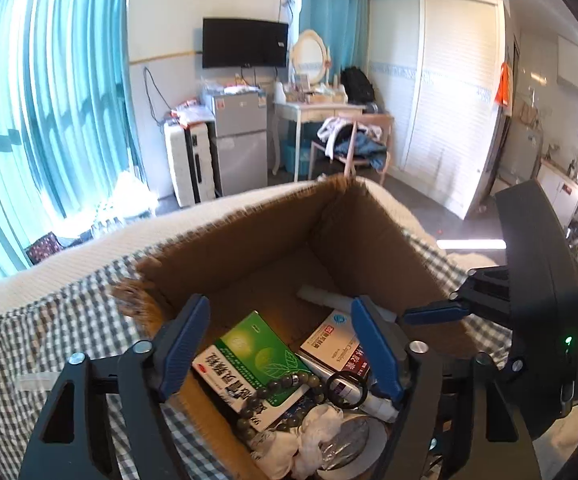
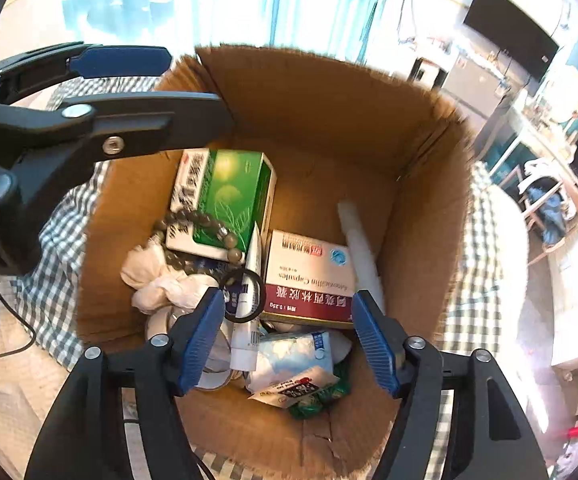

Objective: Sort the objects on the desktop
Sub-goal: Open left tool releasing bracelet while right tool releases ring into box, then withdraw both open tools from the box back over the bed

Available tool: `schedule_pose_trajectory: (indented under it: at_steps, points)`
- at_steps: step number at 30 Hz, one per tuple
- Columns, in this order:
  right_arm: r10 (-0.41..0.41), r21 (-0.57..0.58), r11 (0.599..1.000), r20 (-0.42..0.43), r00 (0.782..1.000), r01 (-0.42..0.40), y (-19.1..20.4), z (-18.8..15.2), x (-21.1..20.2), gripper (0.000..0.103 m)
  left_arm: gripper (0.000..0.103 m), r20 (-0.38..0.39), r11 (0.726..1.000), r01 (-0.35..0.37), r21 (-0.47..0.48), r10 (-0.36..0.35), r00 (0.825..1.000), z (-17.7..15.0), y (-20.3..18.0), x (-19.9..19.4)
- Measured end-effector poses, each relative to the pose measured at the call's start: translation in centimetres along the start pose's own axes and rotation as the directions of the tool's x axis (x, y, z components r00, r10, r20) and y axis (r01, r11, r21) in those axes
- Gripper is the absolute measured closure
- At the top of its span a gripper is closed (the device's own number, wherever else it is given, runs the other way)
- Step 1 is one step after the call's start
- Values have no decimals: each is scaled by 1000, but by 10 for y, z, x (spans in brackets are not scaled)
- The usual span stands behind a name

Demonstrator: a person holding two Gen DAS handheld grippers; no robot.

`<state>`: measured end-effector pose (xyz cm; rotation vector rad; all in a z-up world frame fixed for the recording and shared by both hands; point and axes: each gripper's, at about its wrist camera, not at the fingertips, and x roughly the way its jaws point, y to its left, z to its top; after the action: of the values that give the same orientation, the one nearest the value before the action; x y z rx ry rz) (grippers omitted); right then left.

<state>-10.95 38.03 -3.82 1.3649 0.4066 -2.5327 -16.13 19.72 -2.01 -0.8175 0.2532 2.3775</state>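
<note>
Checked bedding [image 2: 61, 280] holds cardboard box [image 2: 329, 120] of medicine boxes [image 2: 309, 276]; both grippers [image 2: 289, 312] spread, empty.

The cardboard box [image 2: 329, 128] is raw brown corrugated board, matt, with fuzzy torn edges. It sits on soft checked cloth [image 1: 49, 344]. The green medicine carton [image 2: 233, 196] looks like glossy printed card, and the bead bracelet [image 2: 193, 220] is polished and a bit shiny. The gripper fingers [image 2: 203, 336] have ribbed blue plastic pads on matt black arms with bright metal screws.

Bright daylight through the curtains [image 1: 49, 120] blows out highlights; fisheye edges blur.
</note>
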Motion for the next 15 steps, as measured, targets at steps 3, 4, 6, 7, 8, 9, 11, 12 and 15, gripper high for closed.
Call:
schedule_pose_trajectory:
  at_steps: [3, 4, 6, 7, 8, 9, 11, 12, 15]
  points:
    - [-47, 2, 999, 71, 996, 47, 6, 2, -29, 36, 21, 39, 1000, -15, -12, 15, 999, 5, 3, -24]
    - [-84, -9, 996, 108, 991, 86, 12, 4, -39, 35, 20, 56, 1000, -22, -18, 23, 998, 6, 6, -34]
    - [-157, -9, 987, 192, 969, 161, 25, 17, -57, 35, 15, 81, 999, -33, -32, 36, 996, 8, 11, -49]
    - [-166, -1, 985, 221, 961, 170, 39, 23, -63, 35, 10, 99, 998, -43, -42, 47, 994, 8, 14, -59]
    - [-170, 8, 985, 248, 954, 173, 43, 28, -69, 34, 9, 116, 997, -52, -50, 57, 992, 9, 16, -66]
    - [-182, 19, 983, 273, 944, 184, 48, 30, -77, 33, 8, 133, 997, -57, -58, 64, 989, 8, 19, -76]
    - [-215, 37, 976, 318, 923, 214, 58, 37, -89, 28, 6, 161, 995, -57, -80, 69, 985, 8, 27, -94]
    - [-228, 42, 973, 341, 912, 227, 64, 40, -97, 27, 3, 175, 994, -55, -97, 71, 982, 7, 32, -104]
    - [-239, 68, 970, 406, 882, 232, 75, 48, -117, 19, 0, 210, 989, -63, -136, 91, 973, 4, 43, -129]
